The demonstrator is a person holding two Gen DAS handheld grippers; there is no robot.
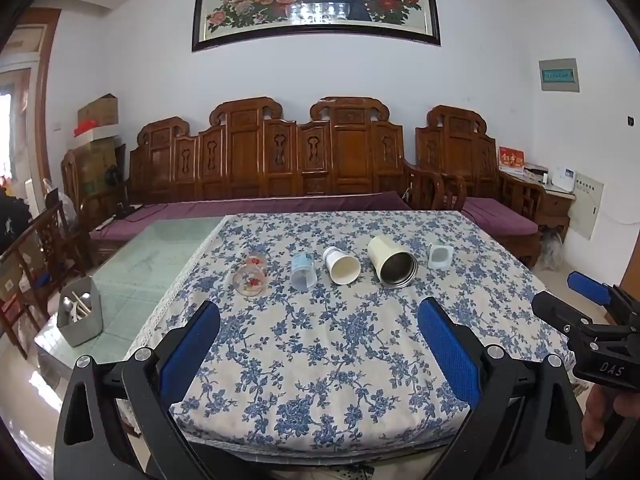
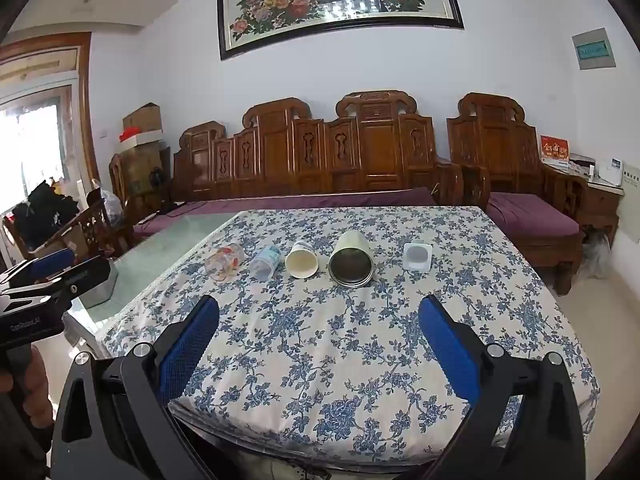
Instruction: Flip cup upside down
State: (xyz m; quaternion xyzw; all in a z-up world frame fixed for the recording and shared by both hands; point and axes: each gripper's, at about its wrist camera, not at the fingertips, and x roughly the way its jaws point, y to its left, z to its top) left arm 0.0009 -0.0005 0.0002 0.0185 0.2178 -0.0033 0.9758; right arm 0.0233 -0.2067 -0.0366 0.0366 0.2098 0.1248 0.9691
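Note:
Several cups lie on their sides in a row on the floral tablecloth (image 1: 320, 352), mouths toward me: a clear glass with red flowers (image 1: 250, 276) (image 2: 224, 262), a clear plastic cup (image 1: 303, 272) (image 2: 266, 263), a white paper cup (image 1: 341, 265) (image 2: 302, 264), a cream metal-lined tumbler (image 1: 392, 262) (image 2: 352, 260), and a small white square cup (image 1: 439, 256) (image 2: 417, 256). My left gripper (image 1: 318, 320) is open and empty, short of the row. My right gripper (image 2: 320, 320) is open and empty too; it also shows at the left wrist view's right edge (image 1: 588, 296).
A grey utensil holder (image 1: 80, 312) stands on the bare glass tabletop (image 1: 152, 256) to the left. A carved wooden bench with purple cushions (image 1: 280, 168) runs behind the table. The tablecloth (image 2: 320, 360) covers the table's right part.

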